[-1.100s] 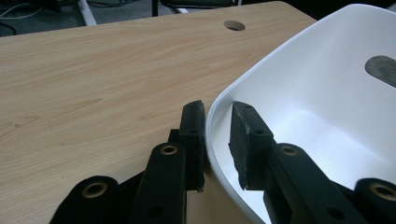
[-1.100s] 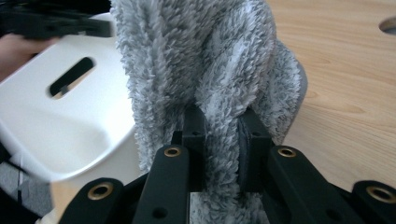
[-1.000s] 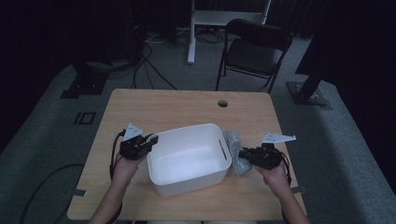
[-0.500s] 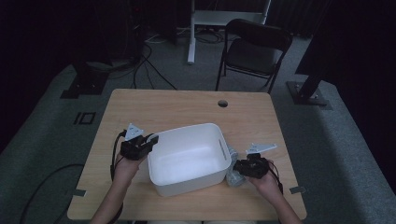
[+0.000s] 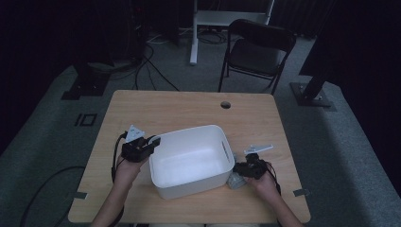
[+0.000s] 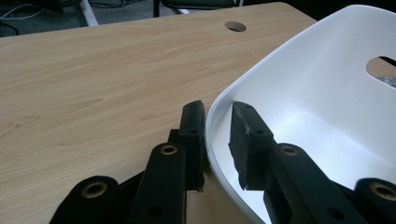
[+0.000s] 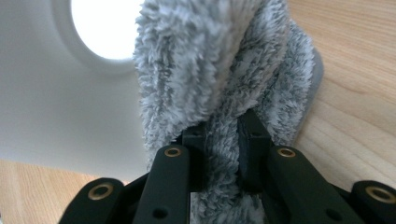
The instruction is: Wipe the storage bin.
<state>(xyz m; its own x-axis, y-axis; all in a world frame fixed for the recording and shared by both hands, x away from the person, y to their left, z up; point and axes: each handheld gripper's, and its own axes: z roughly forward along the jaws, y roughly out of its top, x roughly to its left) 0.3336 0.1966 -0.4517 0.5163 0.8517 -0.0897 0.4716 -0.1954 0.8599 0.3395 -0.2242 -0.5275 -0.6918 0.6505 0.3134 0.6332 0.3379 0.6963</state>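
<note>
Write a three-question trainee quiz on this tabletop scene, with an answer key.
1. True or false: the left gripper has one jaw on each side of the white tub's rim.
2. What does the right gripper hold? A) a sponge B) a fluffy grey cloth C) a cable
3. Fill in: the fluffy grey cloth is beside the tub's wall with an oval ____ hole.

Key: 1 true; 2 B; 3 handle.
</note>
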